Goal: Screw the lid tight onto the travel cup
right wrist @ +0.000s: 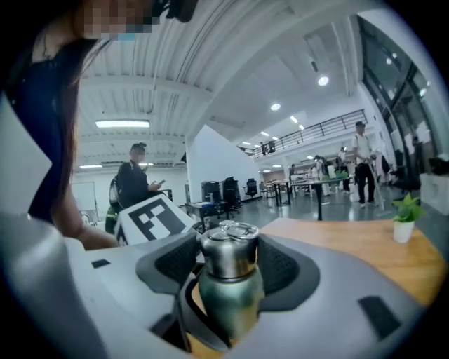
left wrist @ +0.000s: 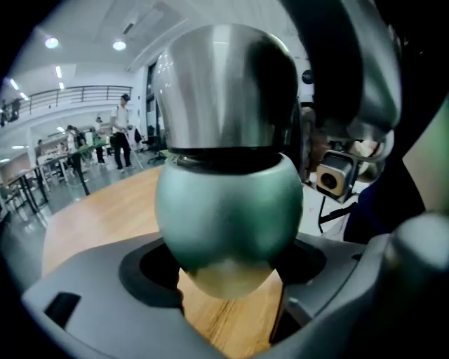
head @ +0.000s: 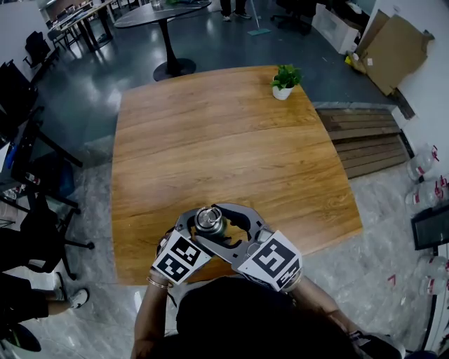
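Note:
The travel cup (head: pixel 208 219) stands at the near edge of the wooden table (head: pixel 224 140), green body below and steel lid on top. My left gripper (head: pixel 193 228) is shut on the cup's green body (left wrist: pixel 228 207), which fills the left gripper view, with the lid (left wrist: pixel 224 87) above it. My right gripper (head: pixel 234 226) comes in from the right and is shut on the steel lid (right wrist: pixel 228 254); its padded jaws sit on either side of it. The green body (right wrist: pixel 226 305) shows below the lid in that view. The cup is upright.
A small potted plant (head: pixel 284 79) stands at the table's far right corner. Black chairs (head: pixel 28 161) are on the floor at the left, wooden boards (head: pixel 368 144) on the right, and a round dark table (head: pixel 163 14) behind. People stand in the hall in the distance.

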Demonstrator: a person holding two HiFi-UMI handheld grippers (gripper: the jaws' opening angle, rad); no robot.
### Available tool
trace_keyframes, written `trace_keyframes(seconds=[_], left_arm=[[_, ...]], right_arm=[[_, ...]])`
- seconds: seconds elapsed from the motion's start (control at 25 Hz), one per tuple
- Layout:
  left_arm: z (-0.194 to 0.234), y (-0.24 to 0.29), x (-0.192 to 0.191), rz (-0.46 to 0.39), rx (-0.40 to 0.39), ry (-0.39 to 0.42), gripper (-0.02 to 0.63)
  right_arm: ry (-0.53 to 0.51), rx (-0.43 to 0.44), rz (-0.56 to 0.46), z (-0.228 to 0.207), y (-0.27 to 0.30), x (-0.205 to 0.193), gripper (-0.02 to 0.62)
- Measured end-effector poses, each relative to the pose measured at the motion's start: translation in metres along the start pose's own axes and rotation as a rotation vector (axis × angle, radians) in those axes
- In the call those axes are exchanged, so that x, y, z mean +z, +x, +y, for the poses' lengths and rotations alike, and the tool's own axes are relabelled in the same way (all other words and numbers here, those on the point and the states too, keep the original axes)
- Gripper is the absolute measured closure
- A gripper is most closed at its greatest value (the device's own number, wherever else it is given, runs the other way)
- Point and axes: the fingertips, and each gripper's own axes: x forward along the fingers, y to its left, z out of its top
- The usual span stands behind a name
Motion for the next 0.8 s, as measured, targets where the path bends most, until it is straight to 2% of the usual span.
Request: trace_keyframes(seconds=[0.12,0.16,0.24,0.36,0.44,0.52,0.64,0.68,0.72,0.8], left_arm=[[-0.020,-0.004,-0.003,-0.012,-0.169,0.055,0.214],[-0.024,-0.004,-0.004,-0.009,-0.201,0.062,0.215],[-0.023,-0.002,-0.005,-0.002,-0.184,0.048,0.214],[-0.006,0.003,-0.004,0.010,-0.042,0.004,0.215],[-0.002,0.004,-0.002,0.003,-0.005,-0.010,0.214],[-0.009,0.003,0.000,-0.023,-0.079,-0.007,0.215],[-0.029,-0.004,-0.001,-0.042,-0.249,0.011,0.214],[-0.033,-0.005,-0.002,-0.037,-0.270,0.015,0.214],[-0.032,-0.004,-0.003,-0.026,-0.261,0.017,0.215],[-0.020,0.000,-0.006,0.008,-0.161,0.013,0.214]], right_arm=[[0.022,0.101,0.025,0.006,-0.003,-0.002,0.337],[0.014,0.115,0.031,0.007,-0.004,-0.003,0.338],[-0.010,0.084,0.035,0.005,-0.002,-0.004,0.337],[-0.032,-0.039,0.021,-0.005,0.001,-0.003,0.337],[-0.033,-0.055,0.017,-0.006,0.003,-0.003,0.337],[-0.012,0.008,0.030,-0.001,0.003,-0.004,0.337],[0.011,0.109,0.042,0.007,-0.002,-0.005,0.337],[0.004,0.119,0.042,0.008,-0.002,-0.005,0.337],[-0.007,0.111,0.042,0.007,-0.002,-0.005,0.339],[-0.028,0.043,0.040,0.002,-0.001,-0.006,0.337]])
